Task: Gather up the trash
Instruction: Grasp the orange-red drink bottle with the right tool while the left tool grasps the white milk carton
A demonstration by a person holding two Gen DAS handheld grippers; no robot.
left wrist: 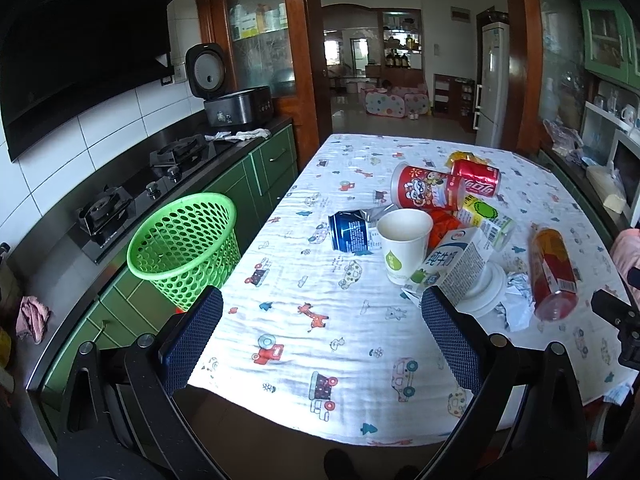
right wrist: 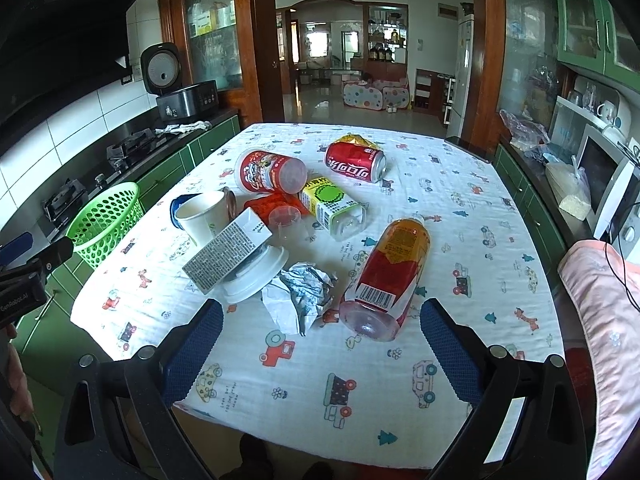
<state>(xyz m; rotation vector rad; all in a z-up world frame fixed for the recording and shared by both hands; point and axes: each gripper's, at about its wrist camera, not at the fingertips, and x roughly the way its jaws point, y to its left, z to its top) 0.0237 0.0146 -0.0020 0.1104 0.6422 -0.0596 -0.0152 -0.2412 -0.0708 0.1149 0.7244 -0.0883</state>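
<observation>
Kitchen setting: a table [left wrist: 304, 280] under a cartoon-print cloth, with a stove counter [left wrist: 160, 168] along one side. Left gripper [left wrist: 322, 312] hovers above the near table edge, jaws spread wide and empty; the green mesh basket [left wrist: 184, 248] stands just beyond its left finger, and a paper cup [left wrist: 404, 246] and milk carton [left wrist: 456, 264] lie ahead near its right finger. Right gripper [right wrist: 320, 320] likewise gapes wide and empty; crumpled foil [right wrist: 300, 292] and a fallen plastic bottle [right wrist: 388, 276] lie directly ahead between its fingers, a red cola can [right wrist: 356, 162] farther beyond.
</observation>
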